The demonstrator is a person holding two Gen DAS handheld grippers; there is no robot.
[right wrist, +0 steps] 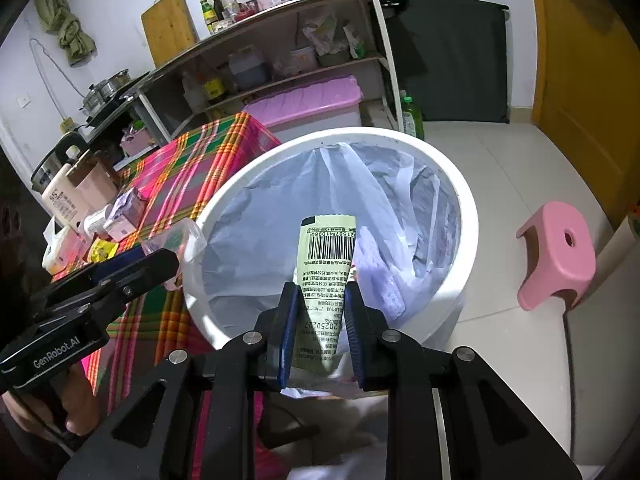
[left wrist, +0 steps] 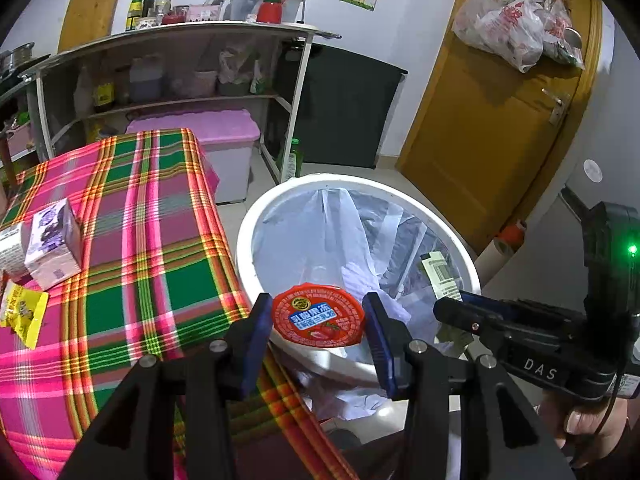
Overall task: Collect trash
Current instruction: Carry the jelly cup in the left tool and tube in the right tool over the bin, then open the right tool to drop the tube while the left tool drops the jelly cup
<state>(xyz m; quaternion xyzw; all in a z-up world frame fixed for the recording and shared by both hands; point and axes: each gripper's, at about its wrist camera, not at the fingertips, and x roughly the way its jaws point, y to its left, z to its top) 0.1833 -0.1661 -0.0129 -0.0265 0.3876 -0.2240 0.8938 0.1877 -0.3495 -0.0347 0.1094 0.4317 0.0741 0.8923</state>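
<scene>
A white trash bin point(left wrist: 256, 216) lined with a clear bag stands beside the table. My left gripper point(left wrist: 317, 304) is shut on a jelly cup with a red foil lid point(left wrist: 318, 322), held over the bin's near rim. From the right wrist view, the left gripper point(right wrist: 168, 256) comes in from the left with the clear cup point(right wrist: 176, 240) at the bin's edge point(right wrist: 460, 184). My right gripper point(right wrist: 321, 292) is shut on a pale green packet with a barcode point(right wrist: 326, 248), which sticks up over the bin's opening. That right gripper point(left wrist: 452, 304) and the packet point(left wrist: 438, 274) also show at the right of the left wrist view.
The table's plaid cloth point(left wrist: 152, 240) carries a purple carton point(left wrist: 52, 248), a yellow packet point(left wrist: 22, 314) and a lotion bottle point(right wrist: 64, 200). A pink stool point(right wrist: 556, 256) stands on the tiled floor right of the bin. A shelf unit point(left wrist: 168, 60) and a yellow door point(left wrist: 488, 128) lie behind.
</scene>
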